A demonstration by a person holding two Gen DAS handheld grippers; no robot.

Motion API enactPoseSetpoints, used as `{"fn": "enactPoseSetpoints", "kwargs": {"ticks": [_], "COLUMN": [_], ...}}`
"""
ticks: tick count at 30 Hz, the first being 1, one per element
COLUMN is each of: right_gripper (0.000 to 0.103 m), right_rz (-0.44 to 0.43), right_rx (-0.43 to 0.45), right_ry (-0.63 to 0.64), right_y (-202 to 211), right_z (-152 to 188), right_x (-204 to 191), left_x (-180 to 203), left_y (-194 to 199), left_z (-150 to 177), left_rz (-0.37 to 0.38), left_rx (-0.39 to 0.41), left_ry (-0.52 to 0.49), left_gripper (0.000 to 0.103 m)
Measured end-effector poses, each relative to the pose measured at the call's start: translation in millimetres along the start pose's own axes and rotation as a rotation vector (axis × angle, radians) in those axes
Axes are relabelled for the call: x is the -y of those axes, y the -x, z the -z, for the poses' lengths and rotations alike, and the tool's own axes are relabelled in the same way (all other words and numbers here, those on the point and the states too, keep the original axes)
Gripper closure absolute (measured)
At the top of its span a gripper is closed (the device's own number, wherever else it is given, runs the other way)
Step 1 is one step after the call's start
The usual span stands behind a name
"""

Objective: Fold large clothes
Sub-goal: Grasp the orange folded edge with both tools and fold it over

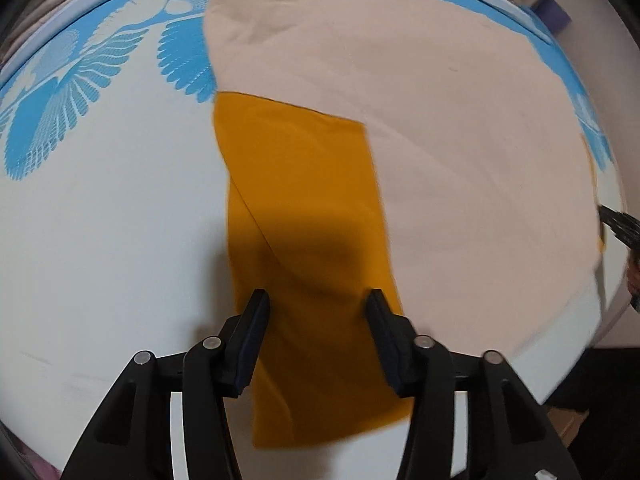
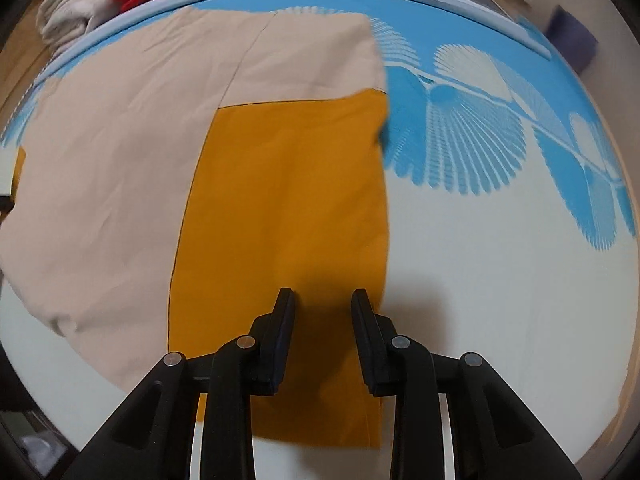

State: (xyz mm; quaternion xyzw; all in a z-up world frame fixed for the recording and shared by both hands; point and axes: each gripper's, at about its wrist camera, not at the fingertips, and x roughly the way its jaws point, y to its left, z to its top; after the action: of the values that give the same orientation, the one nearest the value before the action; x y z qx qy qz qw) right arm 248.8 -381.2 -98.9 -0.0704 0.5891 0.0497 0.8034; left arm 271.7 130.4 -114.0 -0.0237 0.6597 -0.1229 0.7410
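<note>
A beige and mustard garment (image 1: 400, 140) is spread flat on the desk (image 1: 100, 240). Both left tongs (image 1: 318, 300) and right tongs (image 2: 324, 298) are held open (nothing gripped) over mustard panels. The soft, light cloth is best pinched at hems.

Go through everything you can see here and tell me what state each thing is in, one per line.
Beige garment: spread flat on the table, both mustard sleeves folded inward.
Left mustard sleeve: lying flat, not gripped.
Right mustard sleeve: lying flat, not gripped.
Left gripper: open above its sleeve.
Right gripper: open above its sleeve.
</note>
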Motion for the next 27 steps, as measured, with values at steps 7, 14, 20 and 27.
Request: {"fn": "enactPoseSetpoints", "kwargs": {"ticks": [7,14,20,27], "right_gripper": [0.072,0.072,0.068,0.066], "right_rz": [0.060,0.277,0.018,-0.094], "right_rx": [-0.116,-0.041,0.395,0.336], "right_ry": [-0.007,-0.092,-0.387,-0.526], "right_y": [-12.6,36.9,144.0,107.4], "right_z": [19.3,10.8,26.3,76.4], "right_x": [-1.3,-4.6,-33.6,-86.9], "left_x": [-5.7,-15.0,-3.9,15.7], "left_y": [-18.6,57.1,78.5,51.4], "left_z": [40.3,80.9,131.3,157.4], "left_rz": [-0.102,-0.118,0.137,0.285], "left_rx": [-0.114,0.180,0.362,0.372], "left_ry": [-0.041,0.245,0.477,0.598], "left_gripper": [0.051,0.059,0.059,0.059]}}
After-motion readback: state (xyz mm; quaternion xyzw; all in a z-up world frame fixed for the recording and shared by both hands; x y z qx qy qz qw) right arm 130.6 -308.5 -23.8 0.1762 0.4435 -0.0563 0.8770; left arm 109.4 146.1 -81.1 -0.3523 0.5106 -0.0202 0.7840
